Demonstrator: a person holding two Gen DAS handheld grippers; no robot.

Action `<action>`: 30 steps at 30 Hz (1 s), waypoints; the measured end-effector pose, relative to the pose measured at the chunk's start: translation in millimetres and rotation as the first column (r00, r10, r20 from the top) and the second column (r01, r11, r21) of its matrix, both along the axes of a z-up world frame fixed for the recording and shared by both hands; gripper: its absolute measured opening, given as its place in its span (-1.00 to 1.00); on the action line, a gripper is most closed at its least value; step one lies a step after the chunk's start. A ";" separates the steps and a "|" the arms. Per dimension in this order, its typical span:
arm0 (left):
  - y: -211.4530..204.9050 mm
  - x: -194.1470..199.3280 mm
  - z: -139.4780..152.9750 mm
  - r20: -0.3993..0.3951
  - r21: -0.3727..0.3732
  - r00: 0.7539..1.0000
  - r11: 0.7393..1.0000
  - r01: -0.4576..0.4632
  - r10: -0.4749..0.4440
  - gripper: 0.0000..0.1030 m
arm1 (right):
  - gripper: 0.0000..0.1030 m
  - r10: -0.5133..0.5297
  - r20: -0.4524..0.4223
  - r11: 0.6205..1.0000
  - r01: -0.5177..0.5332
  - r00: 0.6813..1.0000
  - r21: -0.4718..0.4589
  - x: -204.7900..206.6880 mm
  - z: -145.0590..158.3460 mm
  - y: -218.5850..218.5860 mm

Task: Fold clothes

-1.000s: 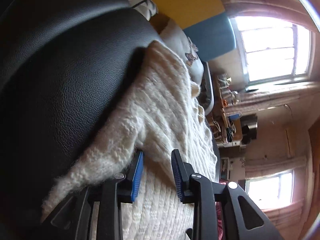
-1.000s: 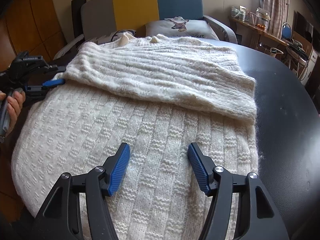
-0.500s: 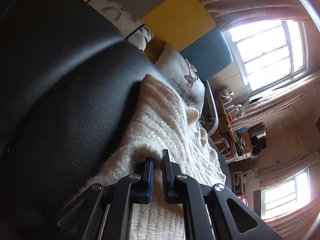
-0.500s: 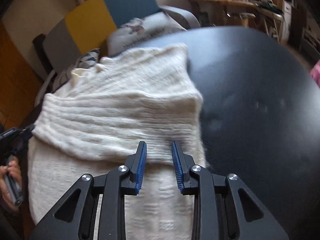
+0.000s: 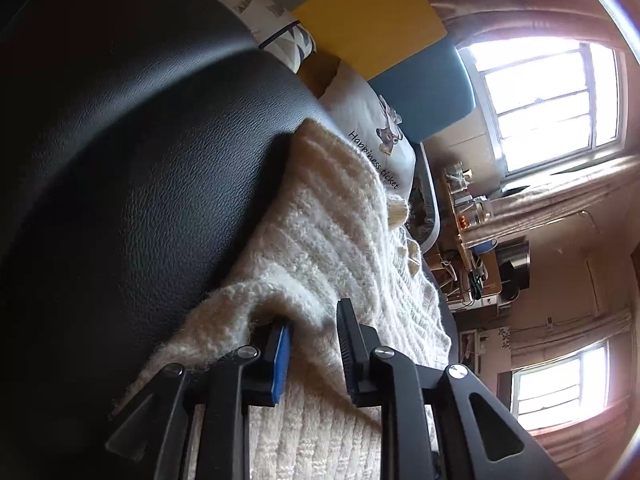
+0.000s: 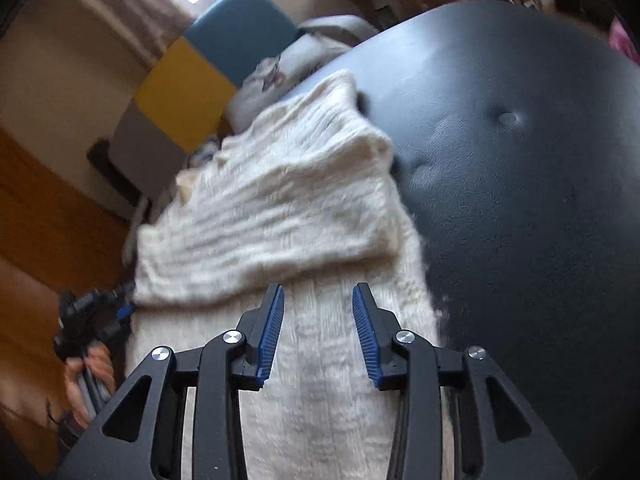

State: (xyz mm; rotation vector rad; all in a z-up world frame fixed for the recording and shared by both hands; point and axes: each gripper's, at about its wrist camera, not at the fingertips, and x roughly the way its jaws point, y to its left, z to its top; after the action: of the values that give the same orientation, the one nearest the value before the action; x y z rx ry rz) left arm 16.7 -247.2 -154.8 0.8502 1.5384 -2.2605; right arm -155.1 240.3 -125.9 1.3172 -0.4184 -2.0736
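Observation:
A cream knit sweater (image 5: 332,240) lies on a black padded tabletop (image 5: 140,160), its upper part folded down over the body. My left gripper (image 5: 314,340) is at the fold's left corner, jaws apart; knit fills the gap and humps over one blue pad (image 5: 282,356). In the right wrist view the sweater (image 6: 280,208) is blurred. My right gripper (image 6: 318,320) hovers open just below the fold's lower edge, over the body, holding nothing. That view also shows the left gripper (image 6: 100,316) at the fold's corner, held by a hand (image 6: 94,376).
Bare black tabletop (image 6: 520,160) stretches right of the sweater. Behind the table stands a chair with grey, yellow and blue panels (image 5: 372,12) and a printed cushion (image 5: 360,120). A cluttered shelf (image 5: 472,216) runs under the windows.
The left jaws closed on the fold's corner half a second ago and have spread again. The right gripper narrowed, swung toward the fold's right side, and its jaws have widened a little.

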 end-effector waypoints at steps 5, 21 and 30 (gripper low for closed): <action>8.3 -3.2 6.0 0.051 -0.112 0.998 0.993 0.033 -0.027 -0.83 | -0.25 -0.006 -0.058 0.999 0.009 0.998 0.047 -2.1 3.7 -10.9; 1.4 13.3 0.1 0.015 -0.009 0.997 0.998 0.070 -0.070 -0.50 | -0.09 -0.048 0.002 0.997 0.048 0.999 -0.059 -6.1 -8.0 -12.1; 8.3 7.4 -1.7 0.046 -0.004 0.998 0.999 0.033 -0.033 -0.50 | 0.15 -0.069 -0.006 0.996 0.069 0.998 -0.049 -1.3 -7.1 -18.4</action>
State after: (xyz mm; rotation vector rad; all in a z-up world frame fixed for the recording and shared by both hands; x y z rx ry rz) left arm 24.1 -238.9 -156.5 0.9262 1.5091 -2.2505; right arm -156.4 221.8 -133.0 1.2826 -0.5143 -2.1111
